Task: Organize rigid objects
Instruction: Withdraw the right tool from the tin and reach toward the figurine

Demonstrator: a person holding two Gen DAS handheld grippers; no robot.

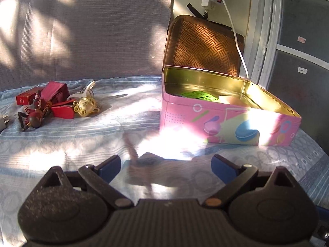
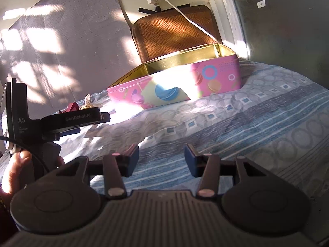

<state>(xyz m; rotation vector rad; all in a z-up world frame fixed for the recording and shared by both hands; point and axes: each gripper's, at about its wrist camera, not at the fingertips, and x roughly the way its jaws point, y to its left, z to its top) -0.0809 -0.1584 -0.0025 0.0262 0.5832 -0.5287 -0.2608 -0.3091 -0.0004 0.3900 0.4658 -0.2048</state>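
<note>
The left gripper (image 1: pixel 166 165) was held low over the bed (image 1: pixel 82 140), its blue-padded fingers (image 1: pixel 111 165) spread wide apart with nothing between them. A blurred brownish streak was seen on the patterned bedsheet just ahead of them; what it was could not be told.

A pink tin box (image 1: pixel 226 123) printed with macarons was found standing open on the bed to the right of centre, its gold interior lit by the sun. Its brown woven-pattern lid (image 1: pixel 203 45) was propped upright behind it against the wall. Inside the box a green item (image 1: pixel 197 95) and a pale item (image 1: pixel 230 99) were seen lying on the bottom, just beside each other.

Well apart from the box, at the left of the bed, a small pile of objects was gathered: red cases (image 1: pixel 55 94), a gold trinket (image 1: pixel 84 106) with rings attached, and a dark red figurine (image 1: pixel 36 115), all touching or overlapping one another.

In the right wrist view, the right gripper (image 2: pixel 161 158) was held above the bedsheet with its fingers (image 2: pixel 131 160) parted and empty. The pink box (image 2: pixel 185 86) was seen ahead, and the left gripper's body (image 2: pixel 61 121) was seen at the left edge, held in a hand (image 2: pixel 14 168). A white cable (image 2: pixel 185 18) was draped across the lid.
</note>
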